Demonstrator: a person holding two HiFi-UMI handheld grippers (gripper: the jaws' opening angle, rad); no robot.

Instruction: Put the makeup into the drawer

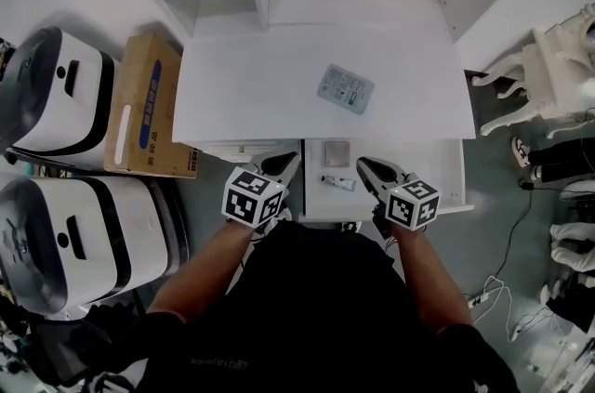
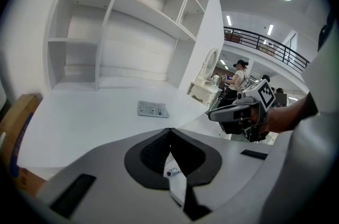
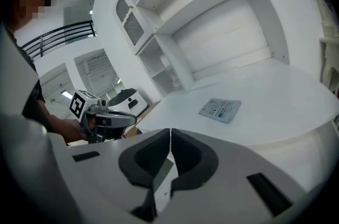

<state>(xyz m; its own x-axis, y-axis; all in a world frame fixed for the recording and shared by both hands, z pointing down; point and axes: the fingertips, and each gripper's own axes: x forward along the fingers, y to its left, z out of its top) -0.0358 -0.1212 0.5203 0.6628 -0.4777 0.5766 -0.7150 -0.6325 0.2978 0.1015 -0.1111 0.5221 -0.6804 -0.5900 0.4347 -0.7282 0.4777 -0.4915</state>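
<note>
White vanity desk (image 1: 279, 94), drawer (image 1: 432, 173) standing open. Left gripper (image 1: 284, 163) and right gripper (image 1: 369, 166) are hovering over it, jaws together, empty. Makeup sachet (image 1: 345, 89) is lying diagonally on the desktop beyond, nearer the right gripper.

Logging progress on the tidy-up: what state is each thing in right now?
Drawer: pulled open.
Packet: flat on the desk, not in the drawer.
Tube: lying in the drawer.
Square case: lying in the drawer.
Left tool: shut, empty.
Right tool: shut, empty.
</note>
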